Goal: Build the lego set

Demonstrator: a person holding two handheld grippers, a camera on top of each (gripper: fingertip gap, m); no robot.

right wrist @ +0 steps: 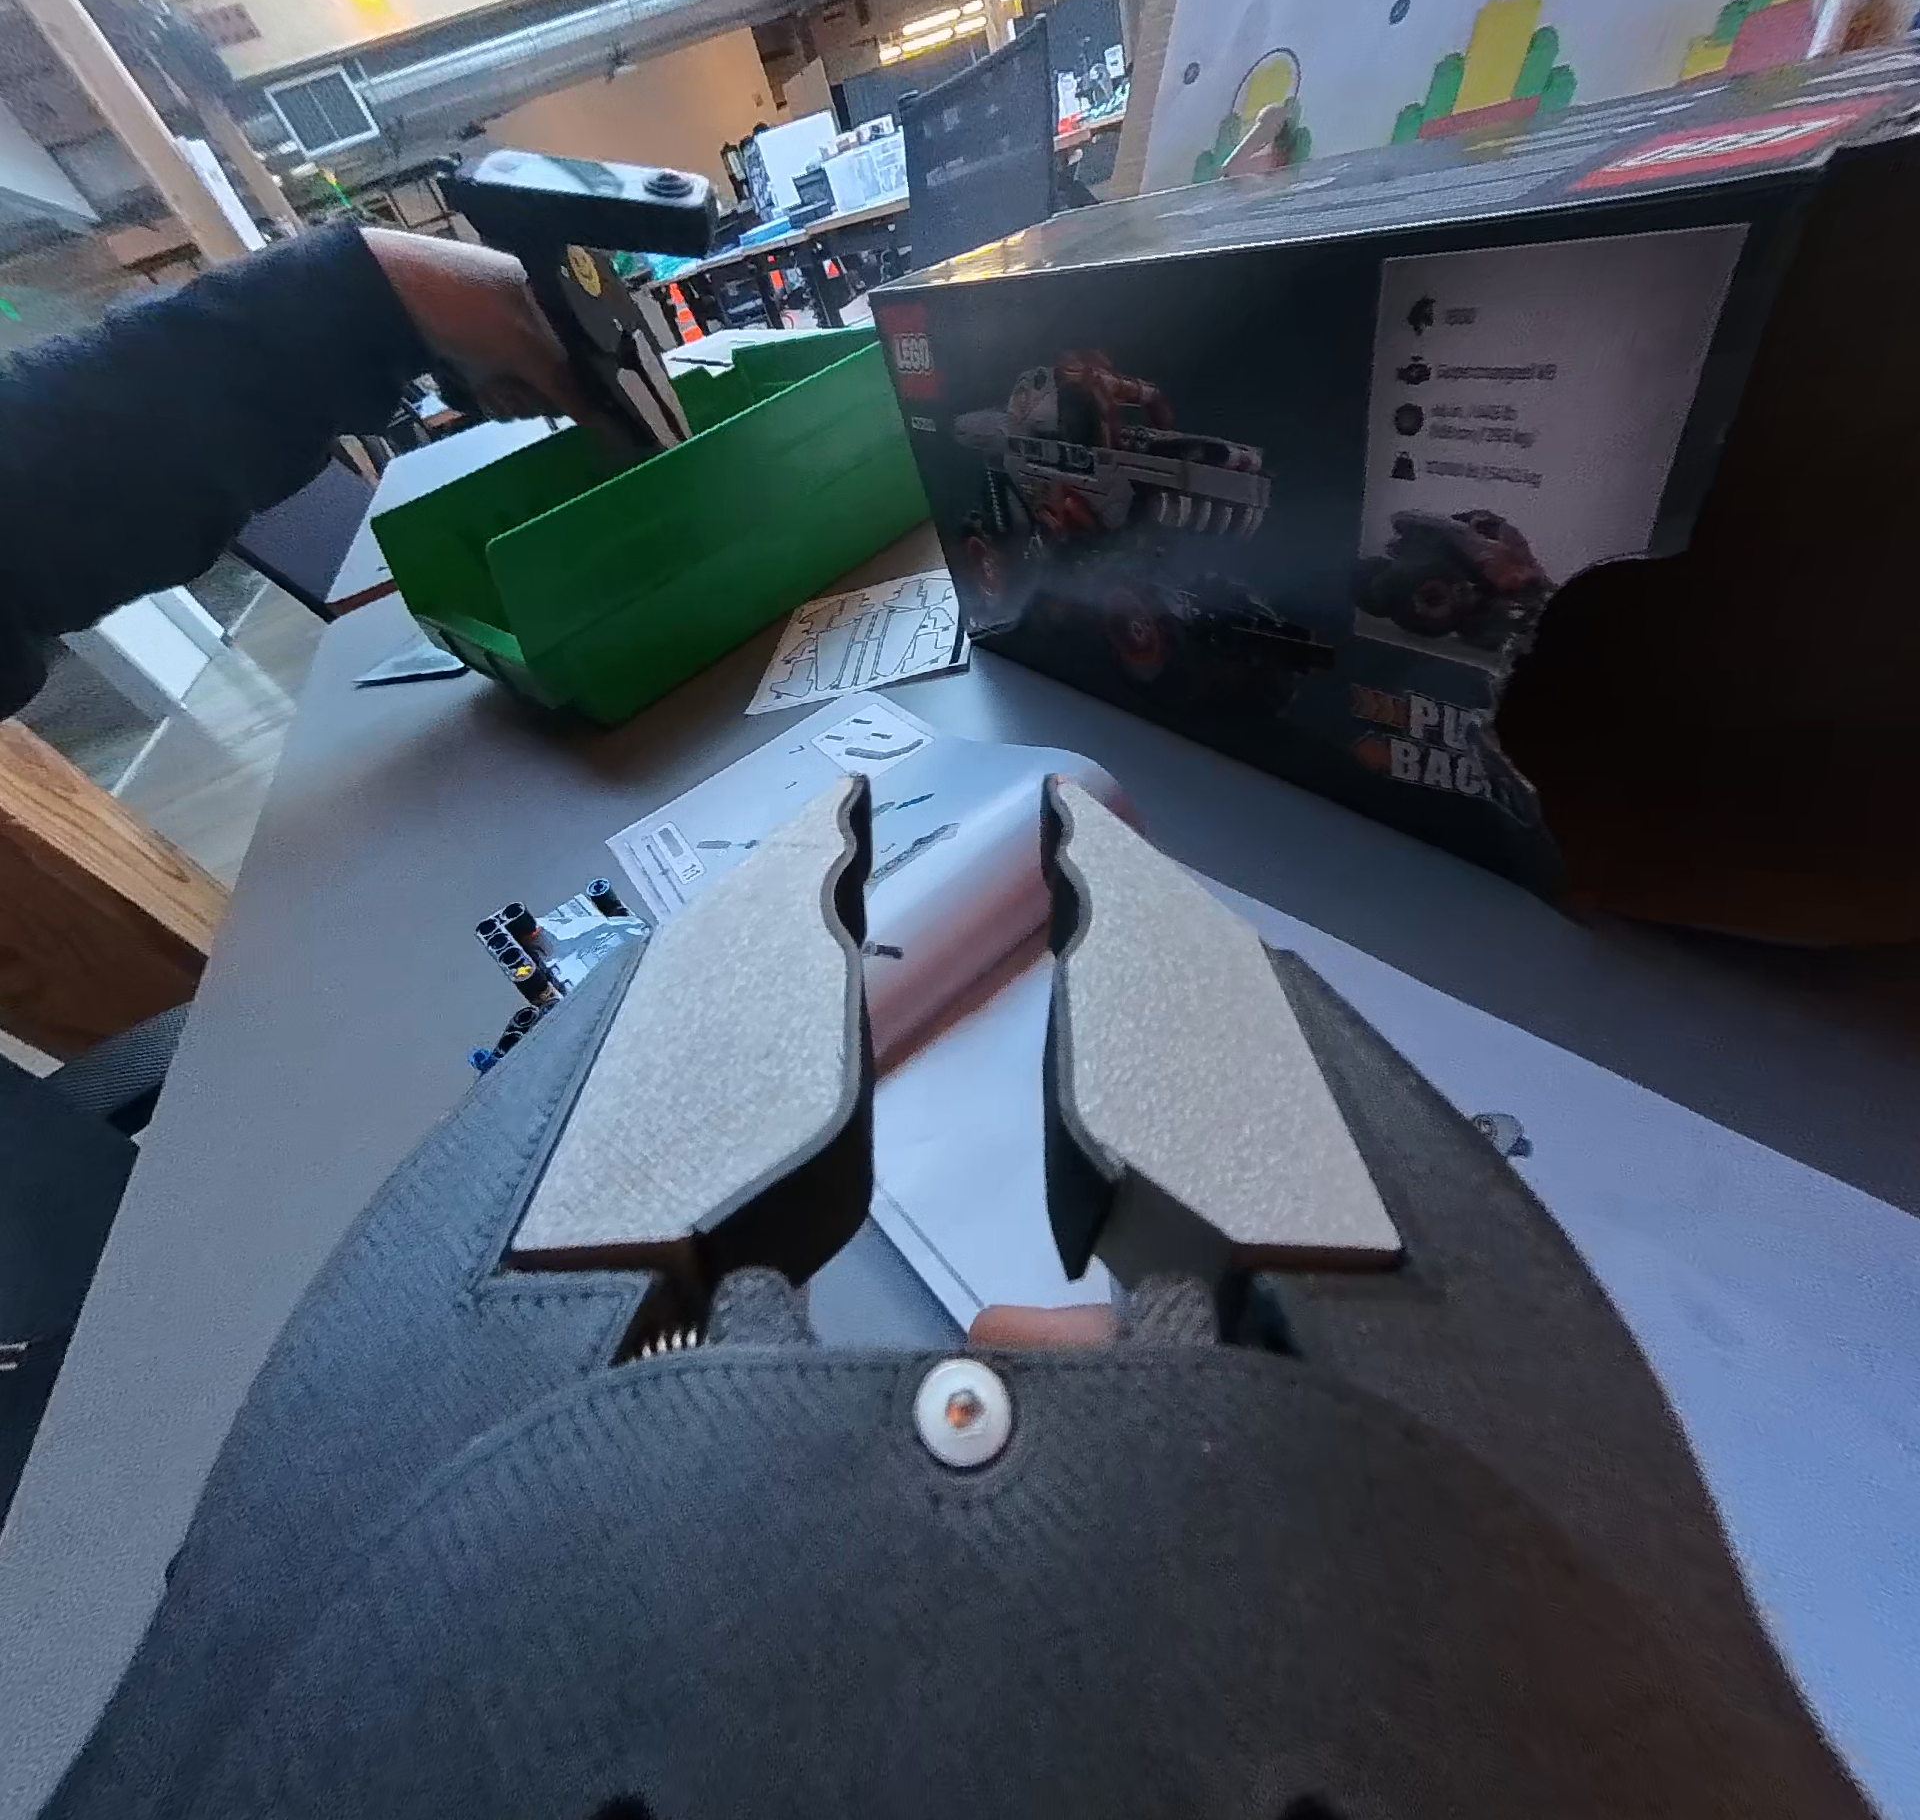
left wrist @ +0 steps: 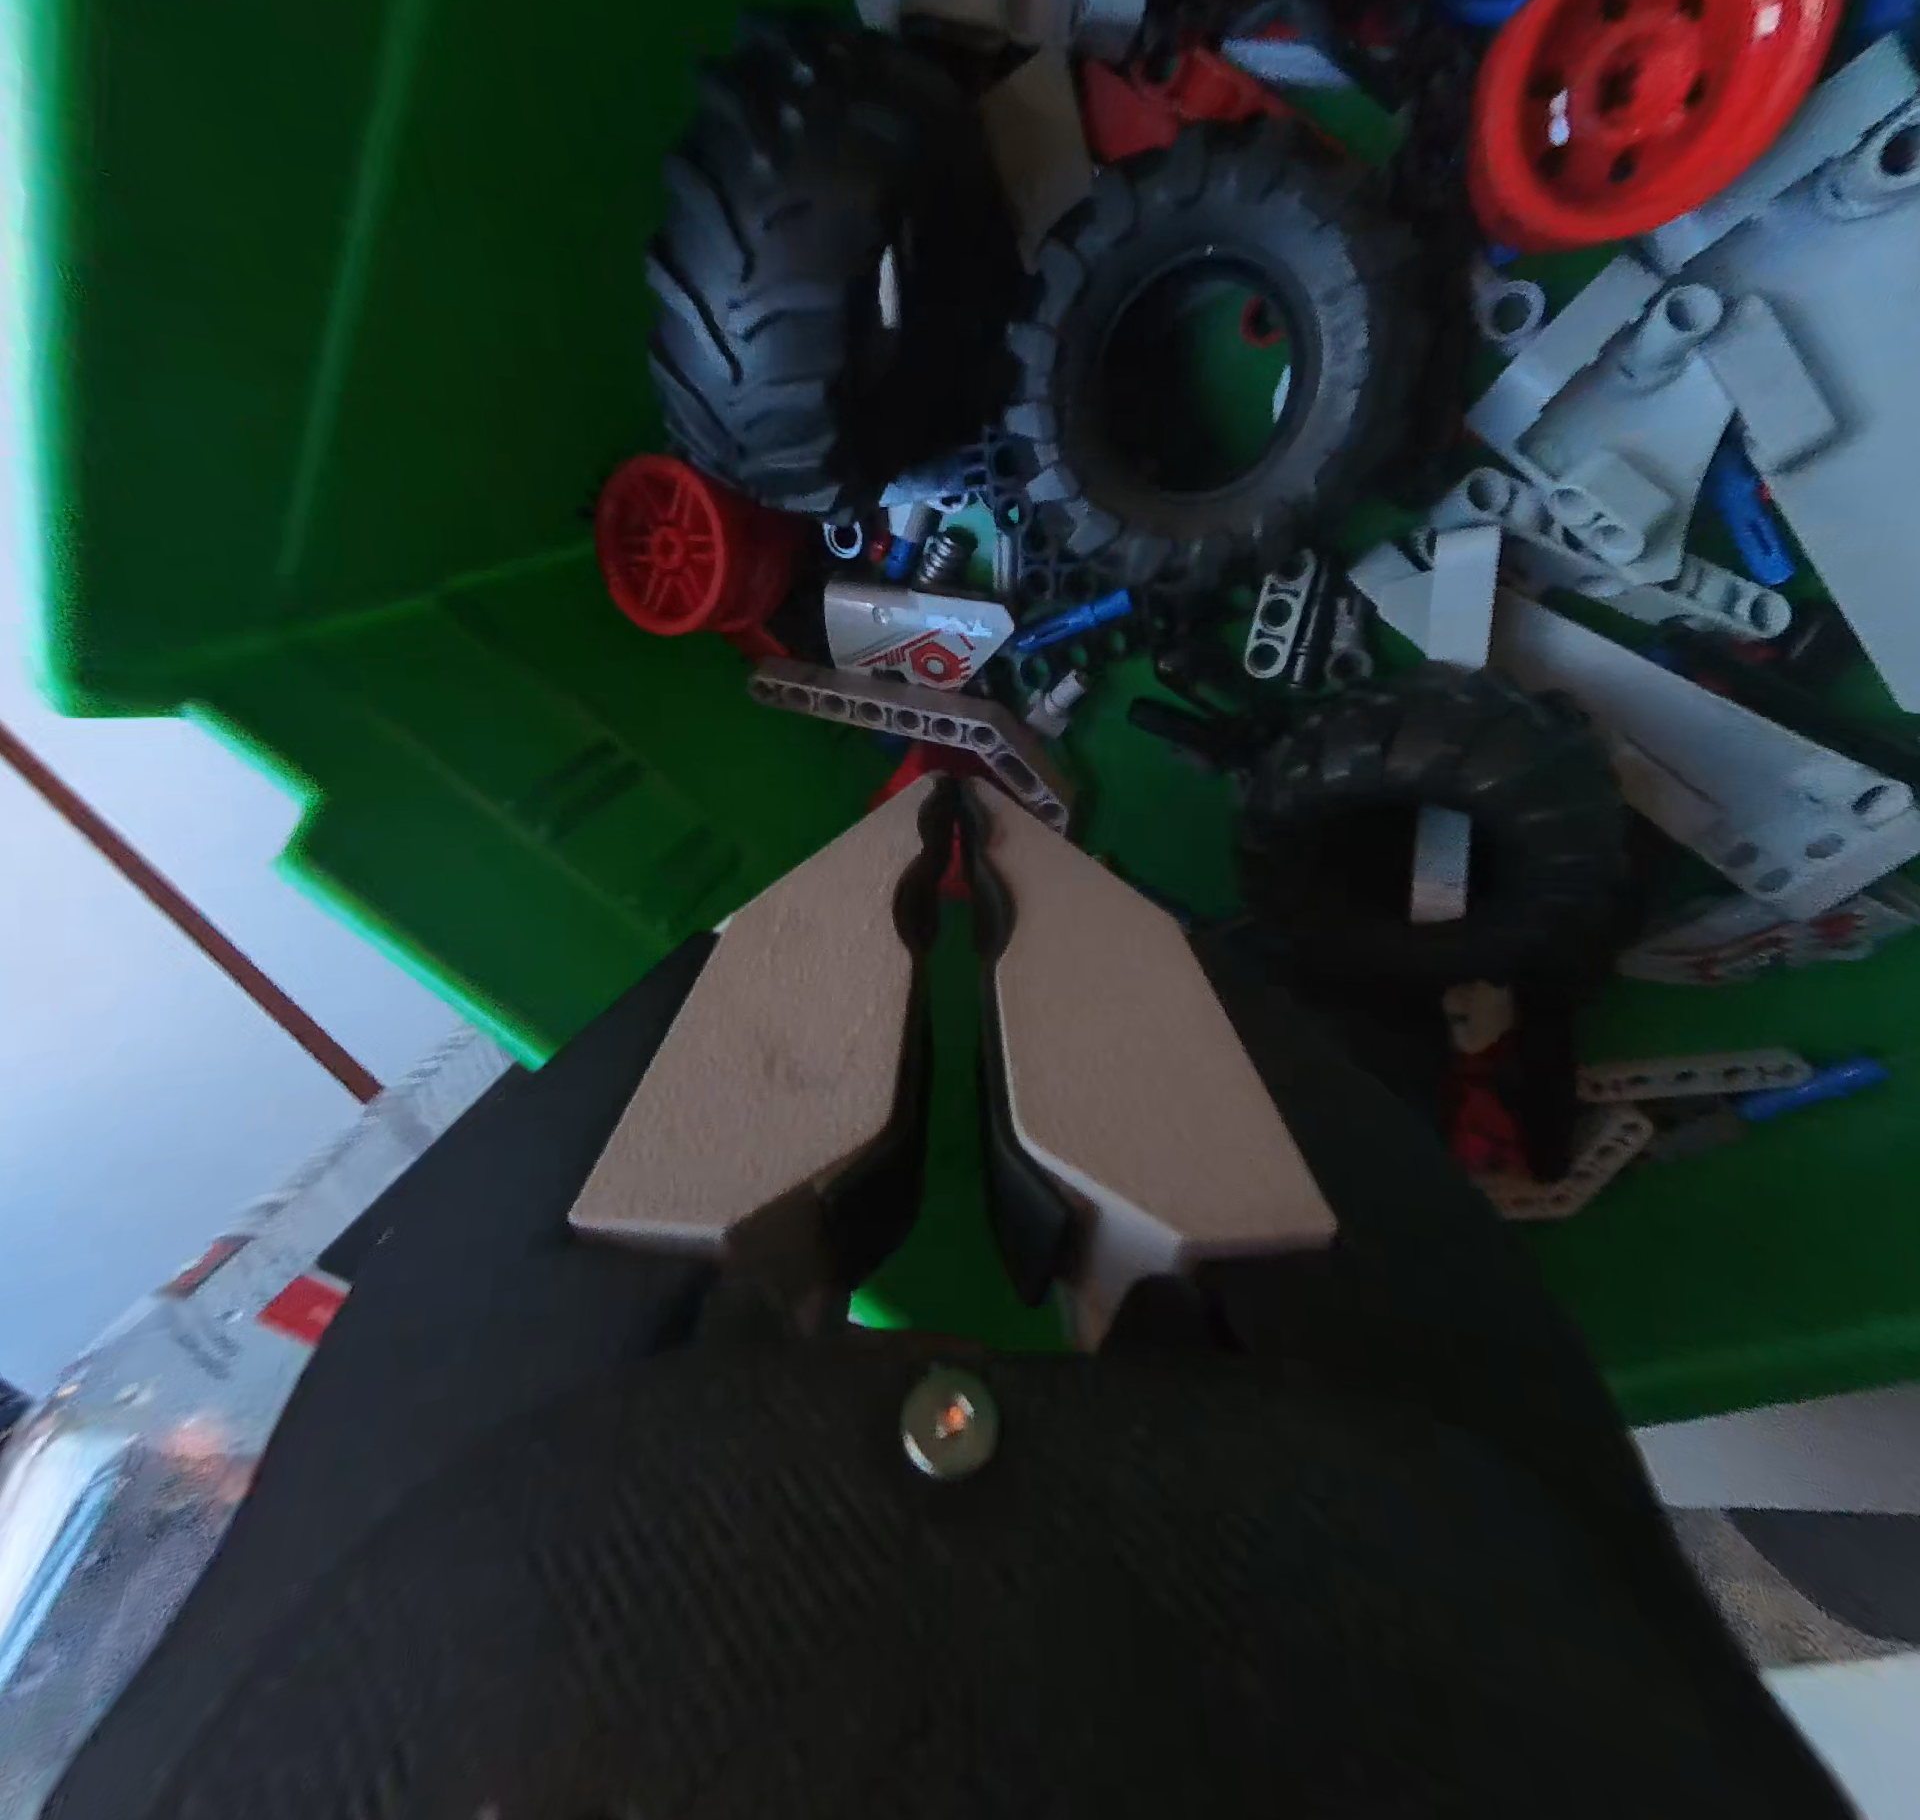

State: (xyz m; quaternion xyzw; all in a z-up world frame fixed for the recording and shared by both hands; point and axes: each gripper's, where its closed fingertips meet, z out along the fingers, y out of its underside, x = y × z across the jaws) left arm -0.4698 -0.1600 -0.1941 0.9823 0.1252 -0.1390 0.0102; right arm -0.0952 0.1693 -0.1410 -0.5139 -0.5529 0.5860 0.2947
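Tips of the left hand-held gripper (left wrist: 951,814), pinched on a small red piece (left wrist: 948,871), sit inside the green bin (left wrist: 312,316) just short of the grey beam (left wrist: 914,731) lying crosswise ahead, while the right hand-held gripper (right wrist: 951,814) hovers open over the booklet (right wrist: 935,897) on the counter (right wrist: 416,835), well apart.

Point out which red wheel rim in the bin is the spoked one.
The small red rim by the green bin wall, left of the tyres; the large red rim has round holes instead.
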